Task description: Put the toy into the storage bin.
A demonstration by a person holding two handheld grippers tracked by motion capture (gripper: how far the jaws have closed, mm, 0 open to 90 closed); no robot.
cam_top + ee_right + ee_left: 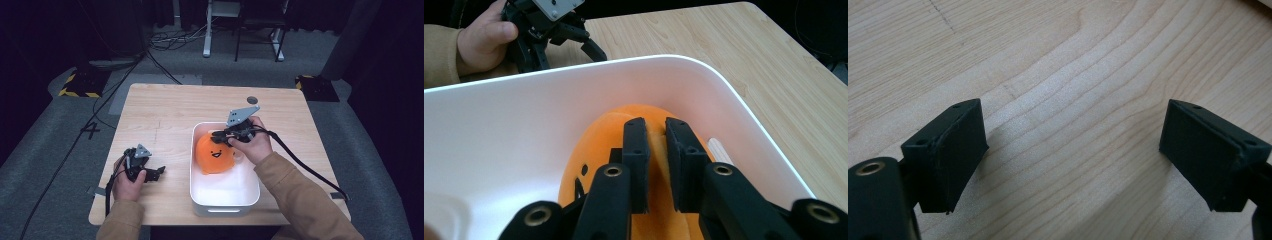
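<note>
Two grippers on show: the right gripper (pixel 655 165) pinches a fold of the orange plush toy (pixel 215 152) inside the white tub (pixel 225 200); left of the tub, the left gripper (pixel 1073 150) rests agape over the bench (pixel 165 107). Lift straight, keeping the pinch firm.

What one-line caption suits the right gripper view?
Right gripper pinching a fold of the round orange plush toy inside the white plastic bin.
</note>
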